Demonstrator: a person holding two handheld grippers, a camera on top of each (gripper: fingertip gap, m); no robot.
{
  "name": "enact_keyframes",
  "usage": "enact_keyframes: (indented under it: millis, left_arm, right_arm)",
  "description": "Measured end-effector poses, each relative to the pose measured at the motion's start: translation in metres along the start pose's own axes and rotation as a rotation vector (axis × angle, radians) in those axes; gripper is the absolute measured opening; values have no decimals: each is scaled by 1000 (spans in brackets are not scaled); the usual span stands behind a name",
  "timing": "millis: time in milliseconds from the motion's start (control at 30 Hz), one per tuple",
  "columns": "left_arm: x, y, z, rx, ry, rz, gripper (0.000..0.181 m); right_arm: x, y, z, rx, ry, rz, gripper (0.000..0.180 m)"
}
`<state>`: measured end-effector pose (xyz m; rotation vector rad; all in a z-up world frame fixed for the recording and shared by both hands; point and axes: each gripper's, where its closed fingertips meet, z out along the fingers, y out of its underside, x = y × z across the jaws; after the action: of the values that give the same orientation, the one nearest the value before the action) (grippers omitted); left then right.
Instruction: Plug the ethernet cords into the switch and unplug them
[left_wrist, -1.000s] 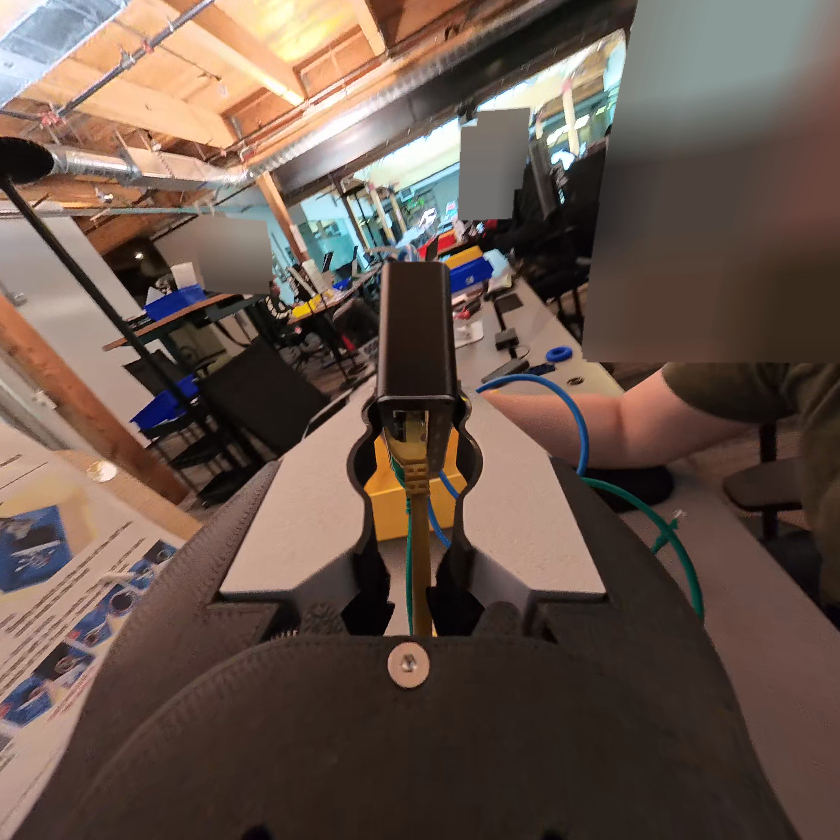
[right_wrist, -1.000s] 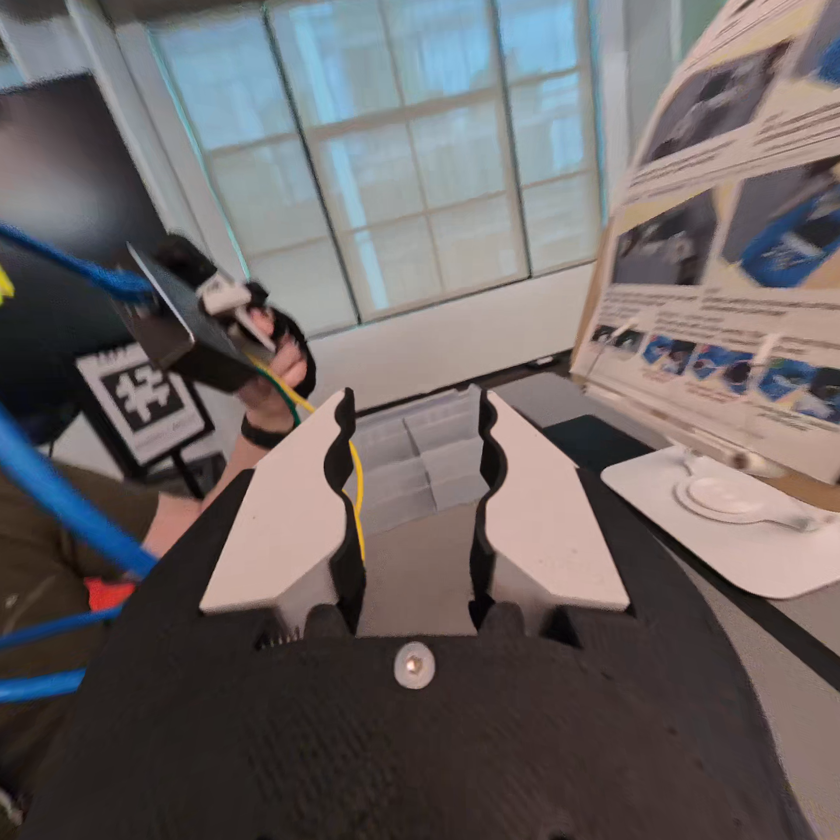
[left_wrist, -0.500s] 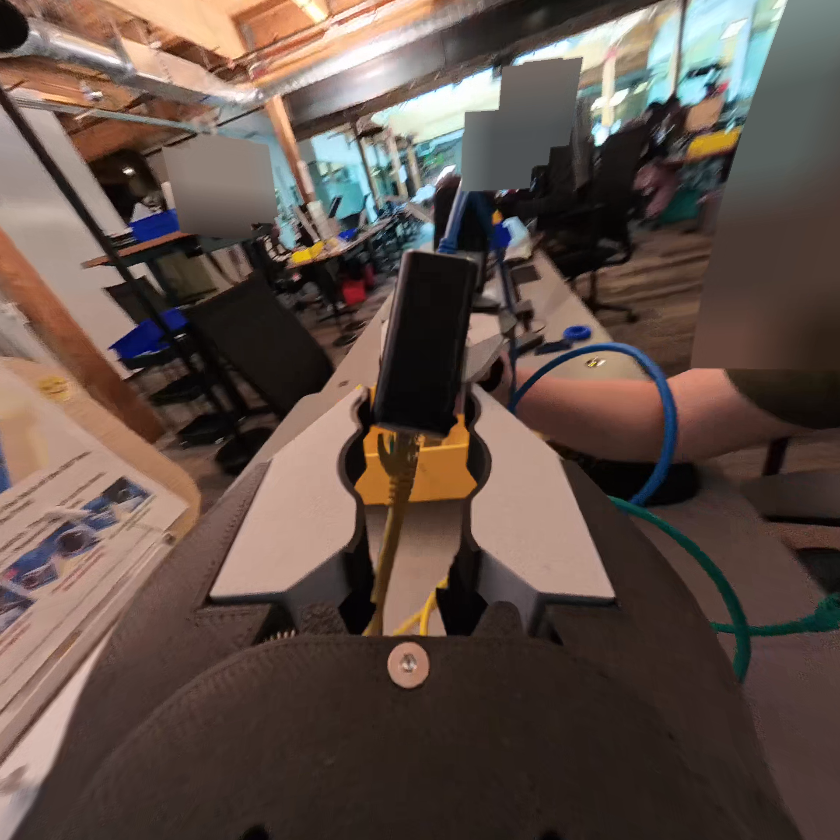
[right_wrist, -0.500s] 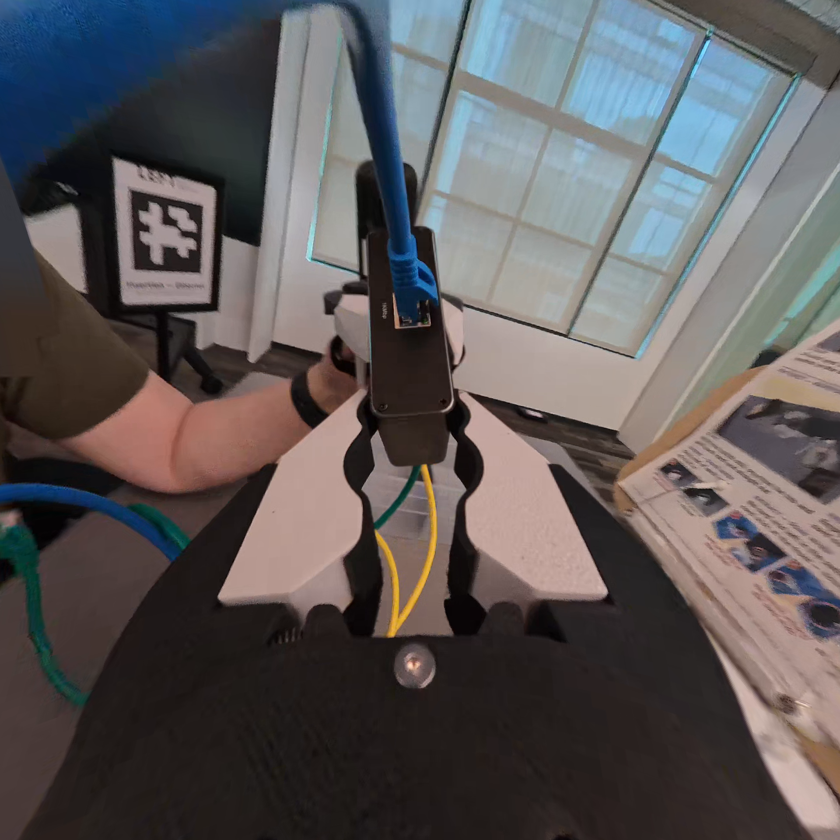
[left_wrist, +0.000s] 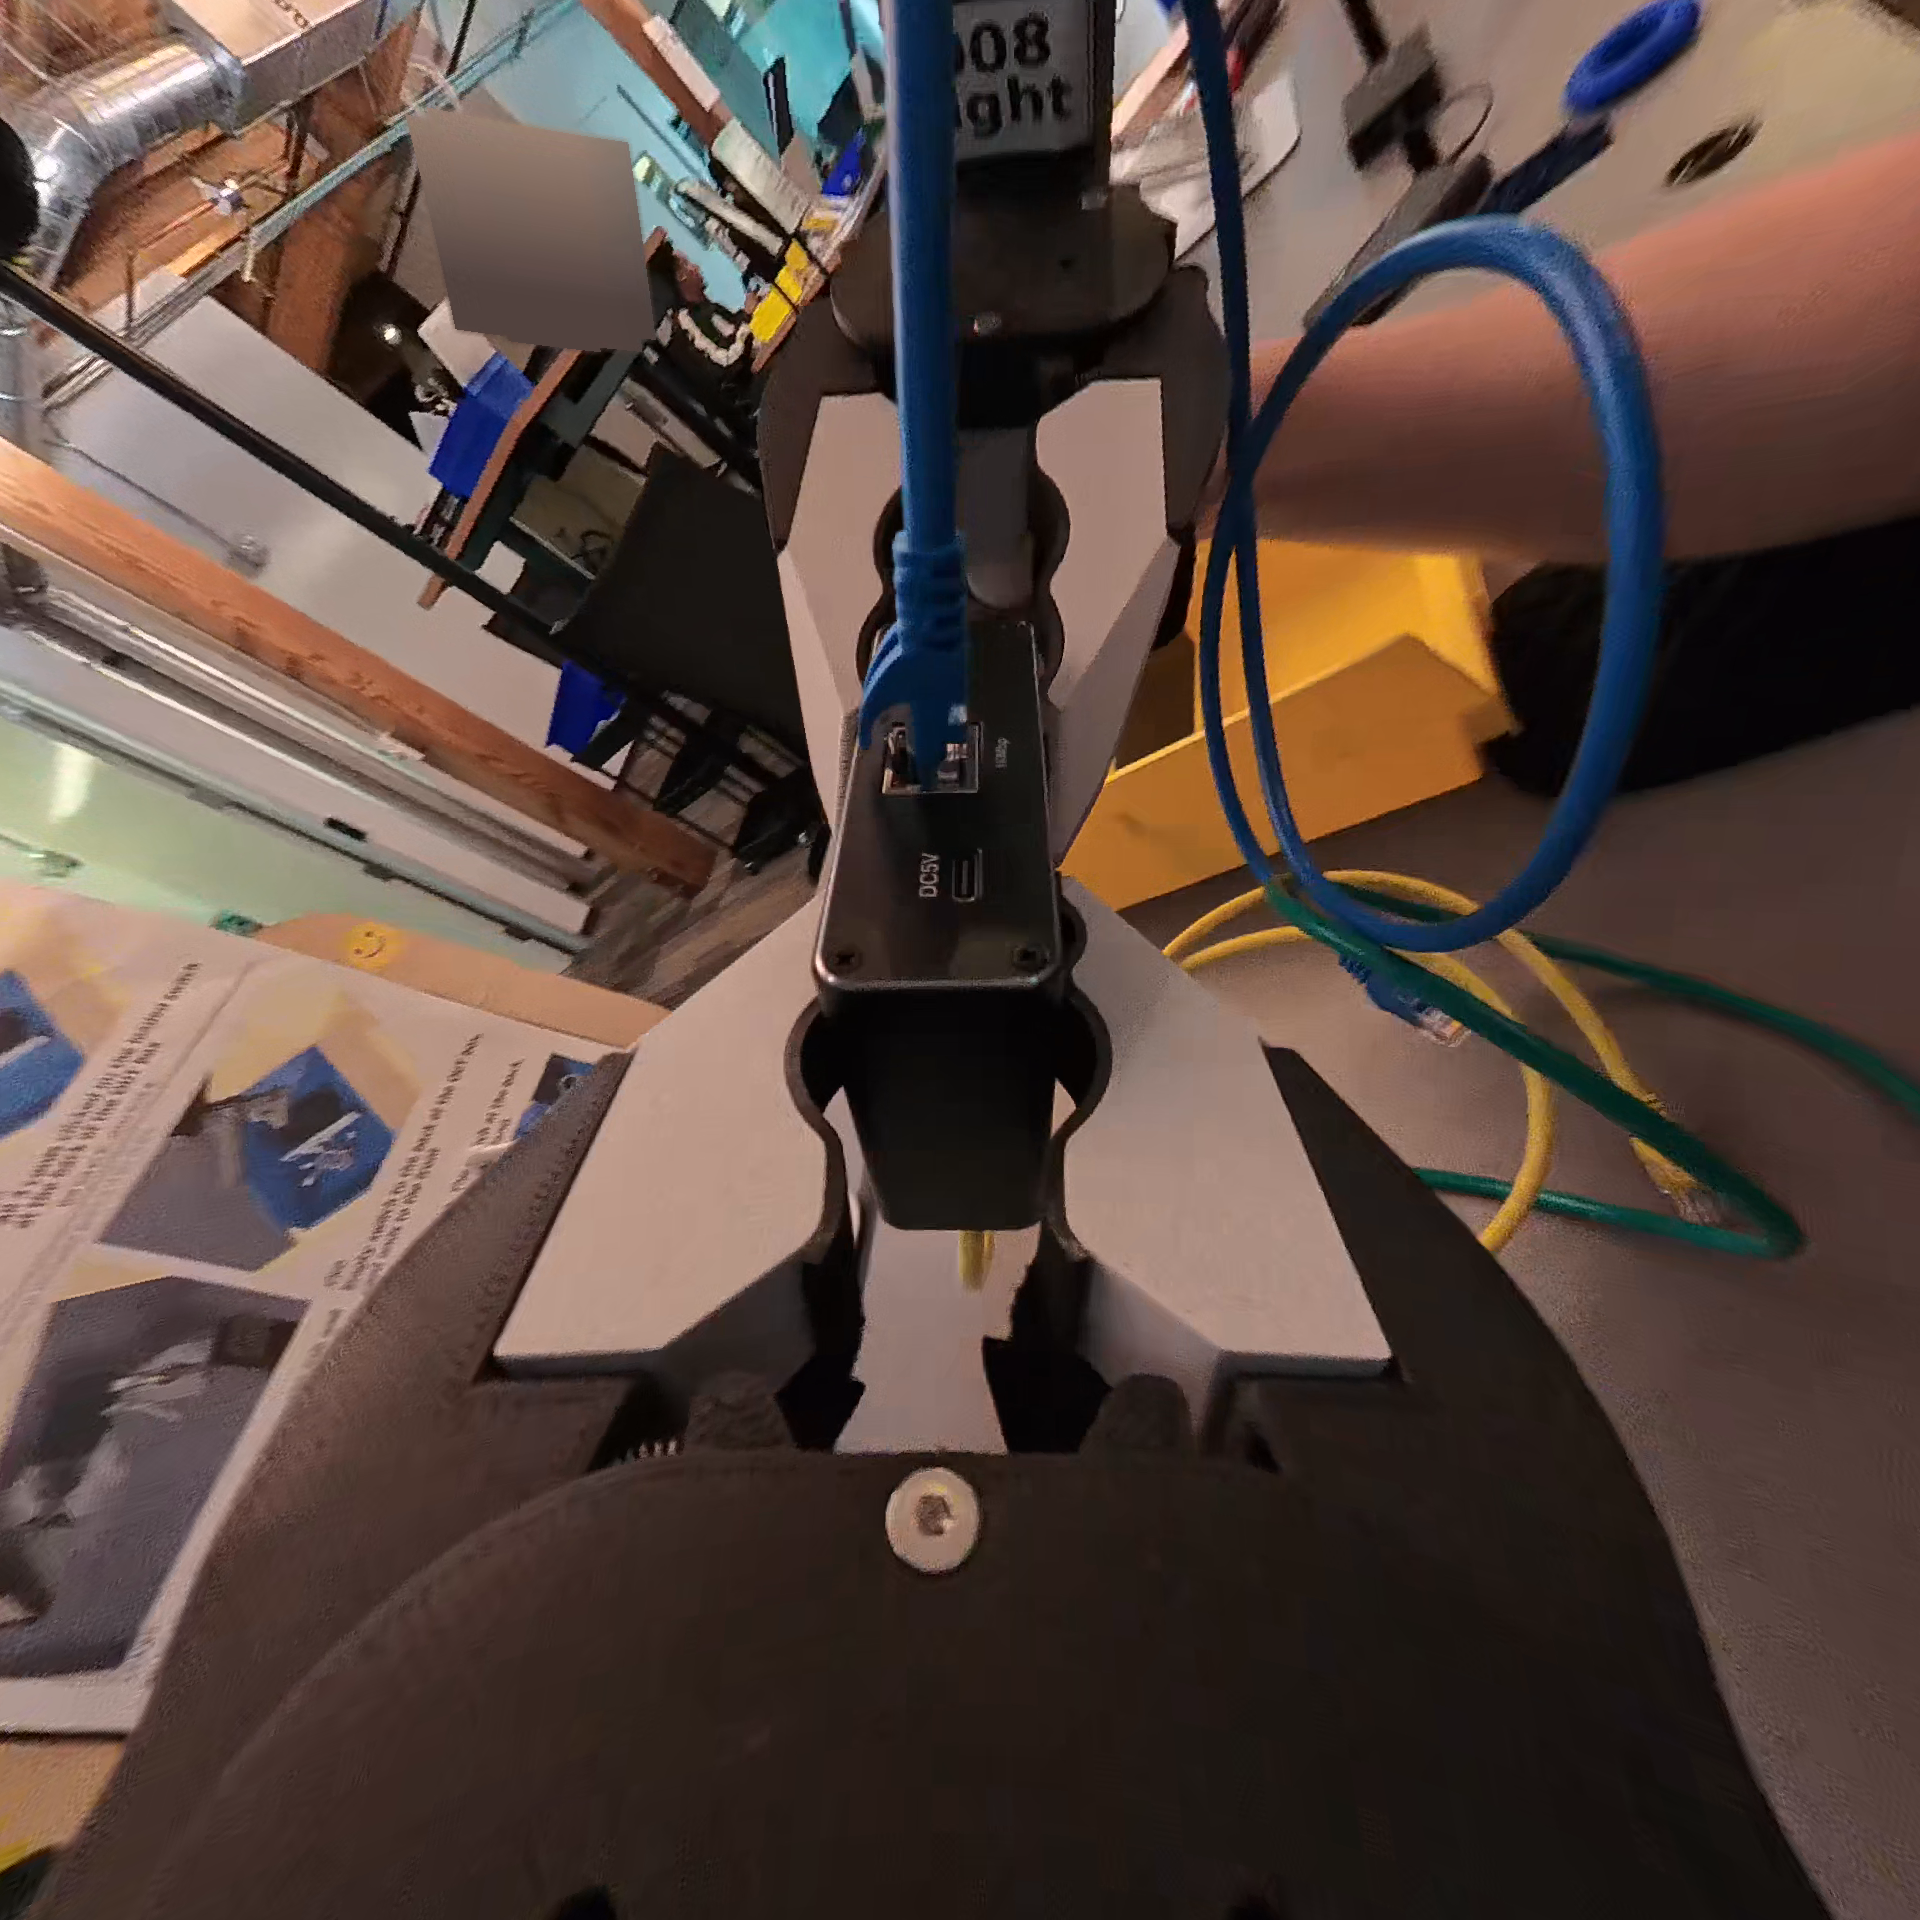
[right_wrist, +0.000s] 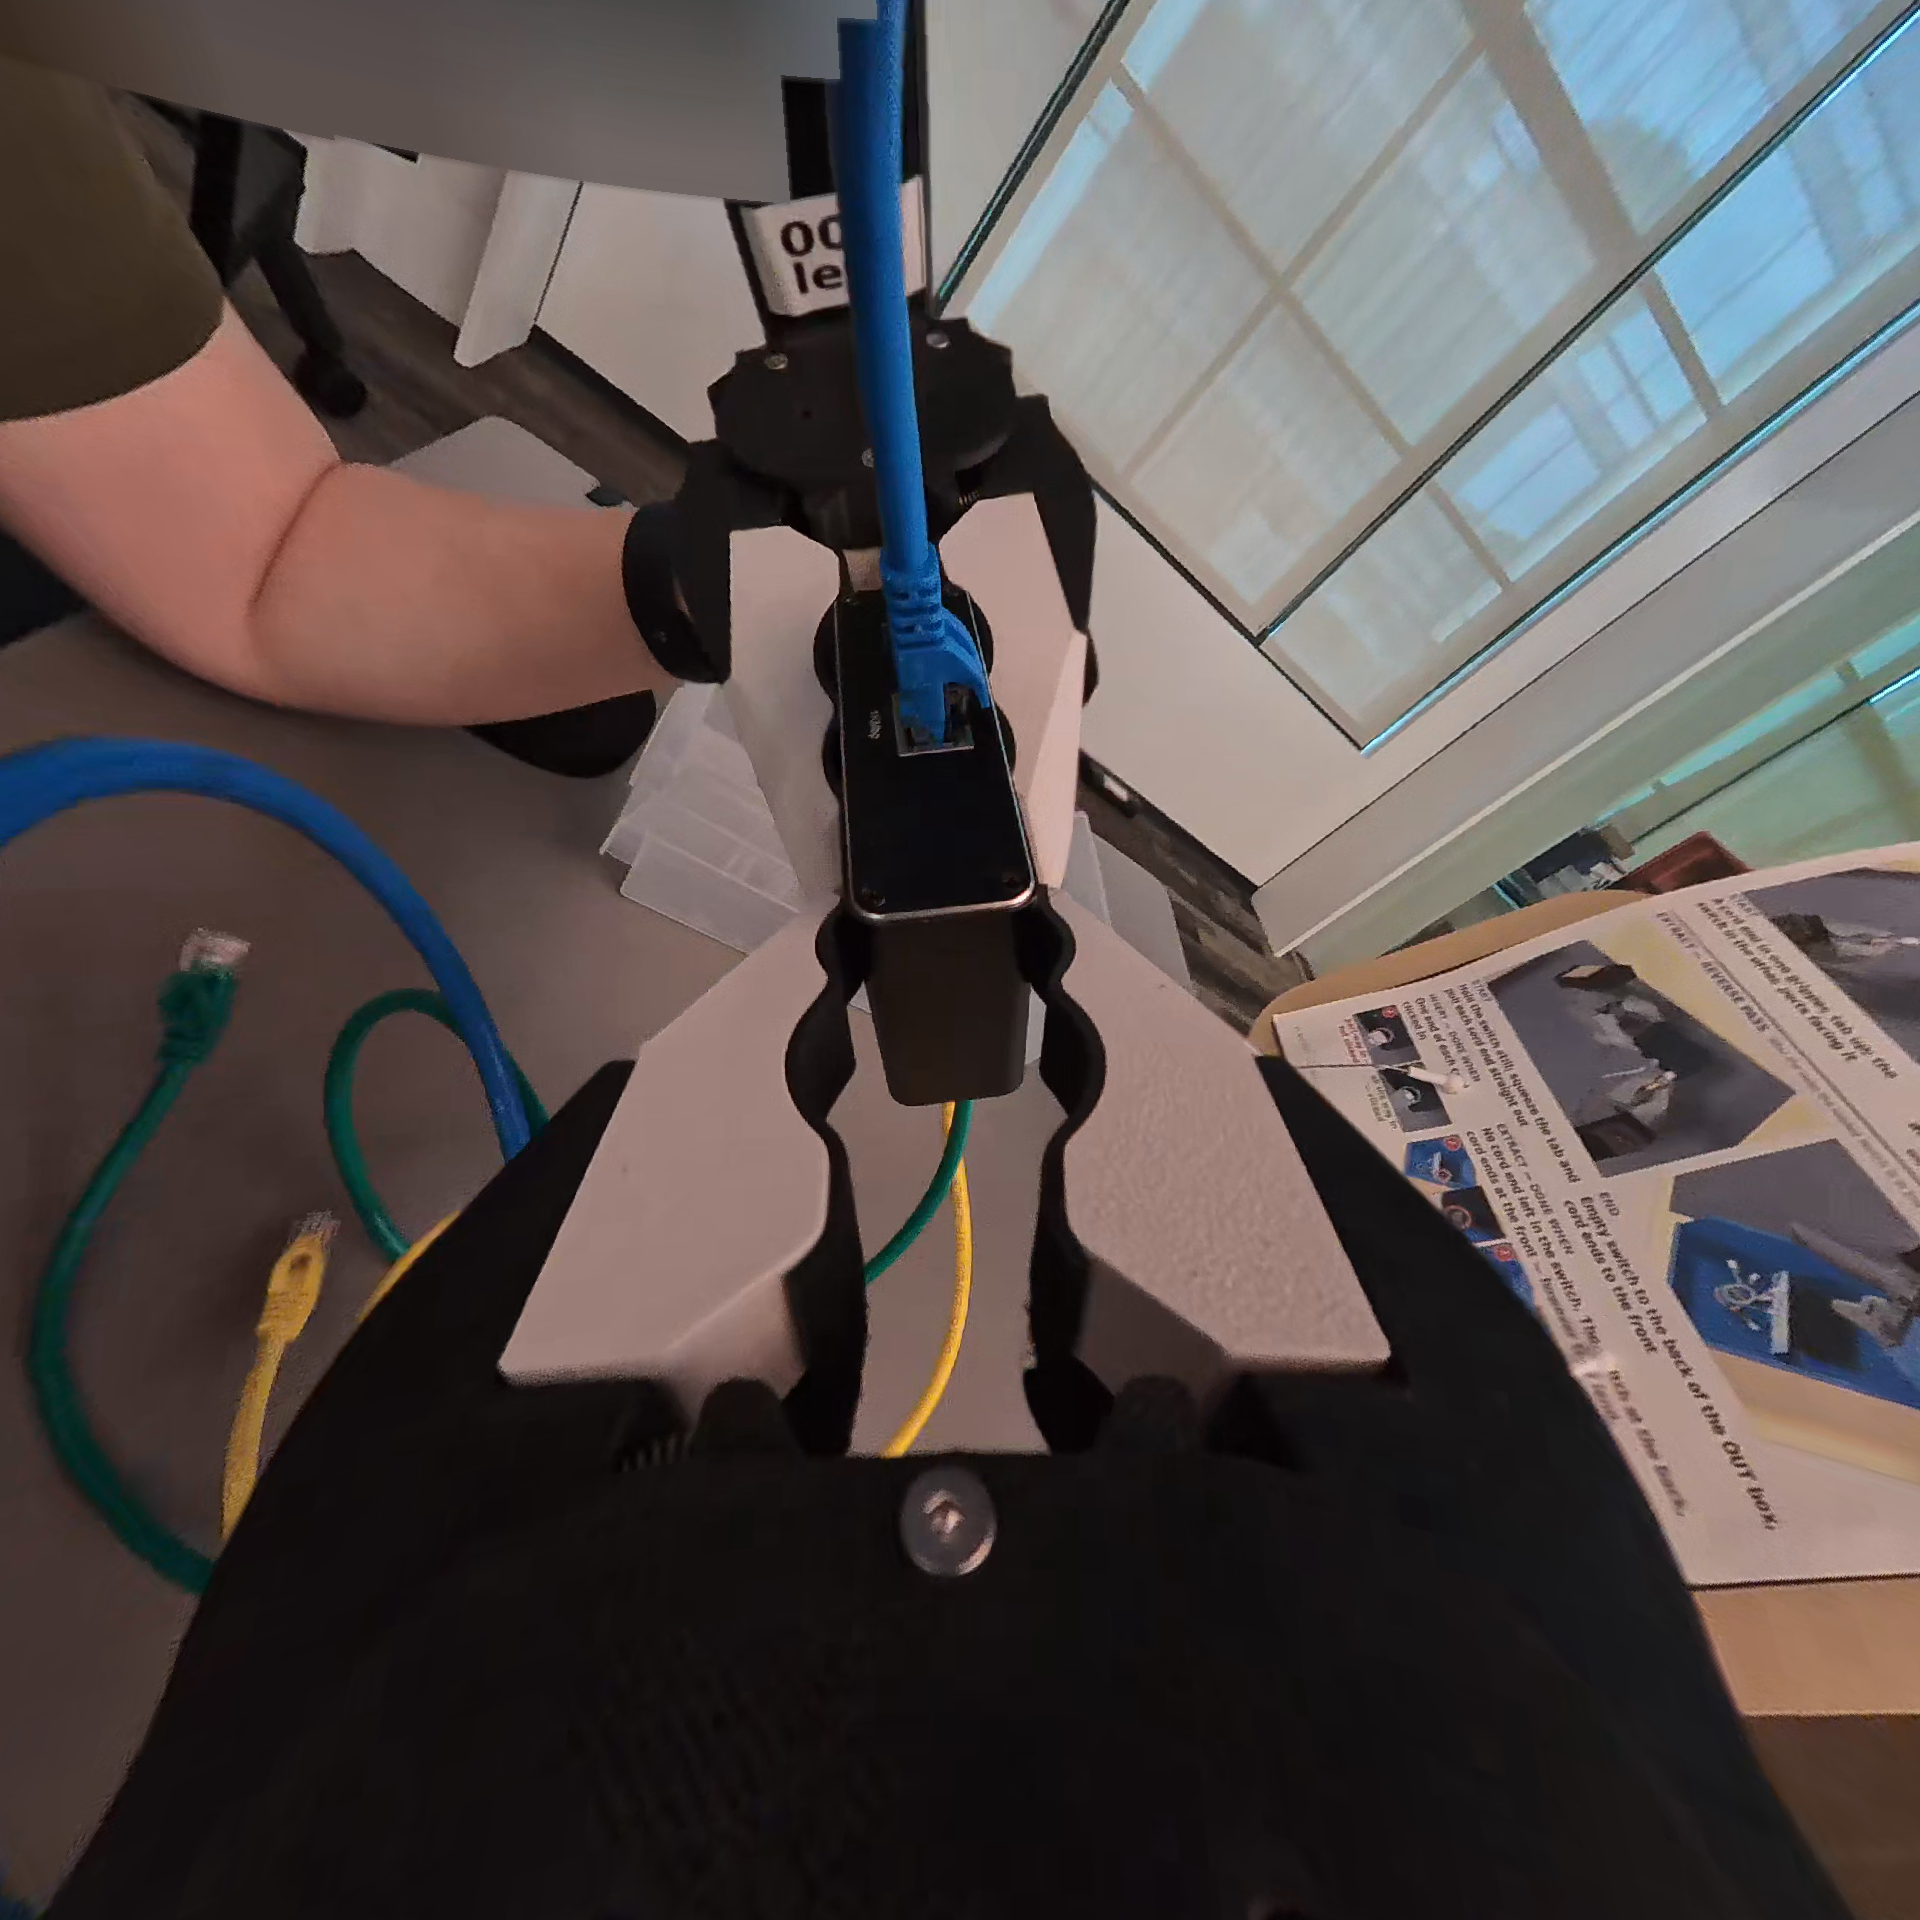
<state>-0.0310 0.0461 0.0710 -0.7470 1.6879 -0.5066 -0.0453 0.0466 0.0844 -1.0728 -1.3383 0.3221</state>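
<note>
The black switch (left_wrist: 940, 914) is held level between both grippers above the grey table (left_wrist: 1558, 1455). My left gripper (left_wrist: 948, 997) is shut on one end. My right gripper (right_wrist: 935, 966) is shut on the other end and shows opposite in the left wrist view (left_wrist: 951, 790). A blue cord (left_wrist: 925, 416) is plugged into the switch's top port (right_wrist: 930, 727). A yellow plug (left_wrist: 971, 1257) shows under the switch. Yellow (right_wrist: 961, 1278) and green (right_wrist: 920, 1216) cords hang below it; I cannot tell where they end. Loose green (right_wrist: 197, 977) and yellow (right_wrist: 301, 1257) plugs lie on the table.
A yellow bin (left_wrist: 1299, 748) stands behind the switch. A picture instruction sheet (right_wrist: 1662, 1143) lies at the table's edge. A clear plastic organiser (right_wrist: 696, 831) sits beyond the grippers. The person's forearms (left_wrist: 1455, 416) reach in over the table. Cord loops (left_wrist: 1527, 1091) cover the table. The grippers are tip to tip, or close to it.
My right gripper, open and away from the switch a second ago, has closed on its free end. Both grippers have tipped down toward the table. The blue cord is now in the port.
</note>
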Motion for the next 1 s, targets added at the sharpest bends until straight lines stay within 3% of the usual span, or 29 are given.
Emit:
enact_keyframes:
  millis: [200,400,500,633,767,867,1000]
  left_arm:
    - [-11,16,5,-164,-115,154,33]
    - [-40,42,-9,-370,-289,297,33]
    - [-48,56,-13,-460,-329,349,33]
    - [-52,68,-14,-528,-341,353,33]
    - [-48,70,-9,-557,-331,372,33]
    - [-42,67,-2,-565,-317,405,33]
    - [-35,63,7,-566,-300,447,32]
  right_arm:
    - [11,14,-16,-99,65,-49,38]
    - [88,17,-118,-168,525,32,38]
    - [84,-13,-140,-140,567,-9,38]
    - [43,-36,-90,-279,389,-187,49]
    - [11,-16,-21,-465,236,-297,48]
    - [12,12,-5,-636,245,-406,45]
    - [13,23,0,-670,235,-459,32]
